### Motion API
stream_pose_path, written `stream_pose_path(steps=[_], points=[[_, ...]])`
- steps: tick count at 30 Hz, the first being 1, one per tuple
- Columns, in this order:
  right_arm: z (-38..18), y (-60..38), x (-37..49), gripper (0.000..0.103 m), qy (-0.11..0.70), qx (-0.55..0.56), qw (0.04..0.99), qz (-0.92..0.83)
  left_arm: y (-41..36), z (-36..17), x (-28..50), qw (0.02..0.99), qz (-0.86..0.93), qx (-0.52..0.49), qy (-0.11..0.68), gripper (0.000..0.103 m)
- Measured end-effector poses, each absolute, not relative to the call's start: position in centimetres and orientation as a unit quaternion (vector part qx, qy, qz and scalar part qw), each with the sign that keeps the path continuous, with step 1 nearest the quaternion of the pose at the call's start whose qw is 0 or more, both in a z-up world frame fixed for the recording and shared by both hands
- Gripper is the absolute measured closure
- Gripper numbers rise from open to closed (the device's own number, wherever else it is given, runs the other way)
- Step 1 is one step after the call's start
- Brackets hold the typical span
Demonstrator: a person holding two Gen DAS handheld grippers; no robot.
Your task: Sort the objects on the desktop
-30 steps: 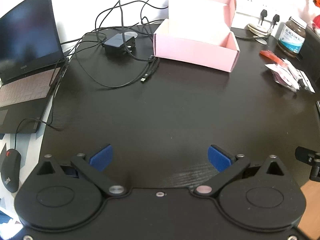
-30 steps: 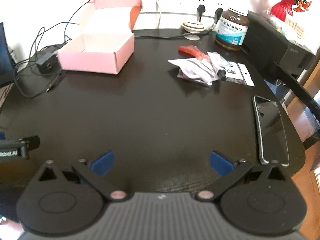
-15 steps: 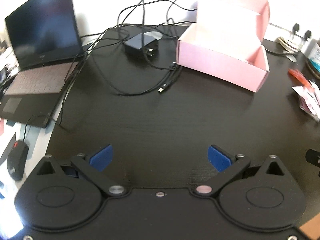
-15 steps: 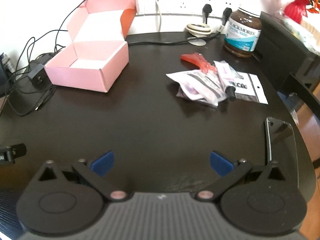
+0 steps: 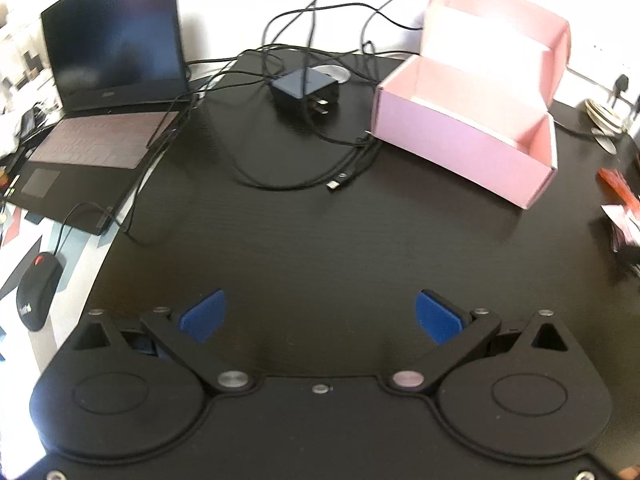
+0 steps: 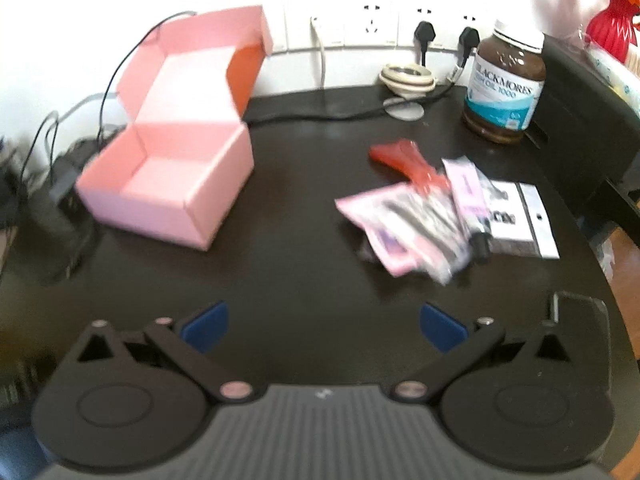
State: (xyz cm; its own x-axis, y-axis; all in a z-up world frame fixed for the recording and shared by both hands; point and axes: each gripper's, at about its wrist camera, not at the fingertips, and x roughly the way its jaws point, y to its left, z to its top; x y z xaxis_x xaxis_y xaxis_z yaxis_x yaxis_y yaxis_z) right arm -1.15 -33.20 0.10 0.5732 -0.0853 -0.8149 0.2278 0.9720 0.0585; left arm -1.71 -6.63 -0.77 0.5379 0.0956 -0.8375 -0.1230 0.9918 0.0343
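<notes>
Both grippers spread wide, nothing between the pads. Left gripper (image 5: 318,316) hovers over bare black desk (image 5: 320,248); right gripper (image 6: 324,326) likewise, further along the same desk.

Ahead and to the right of the left gripper: open pink box (image 5: 472,128), lid standing up, interior appears empty. Ahead and slightly left of it: dark charger (image 5: 306,86) amid tangled cables (image 5: 300,176). Far left: laptop (image 5: 104,92), with a mouse (image 5: 36,288) off the desk edge.

Ahead and to the right of the right gripper: heap of plastic sachets (image 6: 412,224), overlapping one another, a red tool (image 6: 400,158) lying at its far side, a flat white-and-black card pack (image 6: 520,220) touching its right edge. Beyond those, a brown supplement jar (image 6: 504,84) upright near the wall sockets. The pink box sits ahead-left of this gripper, well apart from the heap.

Handling judgement: sachets look light, limp and slick; likely to slide or fold under a pinch. Best taken one at a time by a free edge overhanging the heap, pads closing flat across the film. Red tool looks stiff; grip across its narrow middle. Frame is motion-blurred, so finer detail cannot be told.
</notes>
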Motion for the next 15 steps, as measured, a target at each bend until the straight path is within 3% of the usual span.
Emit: stream_pose_path(steps=[5, 15], points=[[0.9, -31.3, 4.5, 0.001, 0.422, 0.098, 0.894, -0.110, -5.0, -0.6, -1.9, 0.877, 0.092, -0.033, 0.471, 0.000], [-2.9, -24.1, 13.8, 0.001, 0.462, -0.012, 0.883, -0.081, -2.2, 2.1, -2.4, 0.896, 0.181, -0.040, 0.404, 0.000]])
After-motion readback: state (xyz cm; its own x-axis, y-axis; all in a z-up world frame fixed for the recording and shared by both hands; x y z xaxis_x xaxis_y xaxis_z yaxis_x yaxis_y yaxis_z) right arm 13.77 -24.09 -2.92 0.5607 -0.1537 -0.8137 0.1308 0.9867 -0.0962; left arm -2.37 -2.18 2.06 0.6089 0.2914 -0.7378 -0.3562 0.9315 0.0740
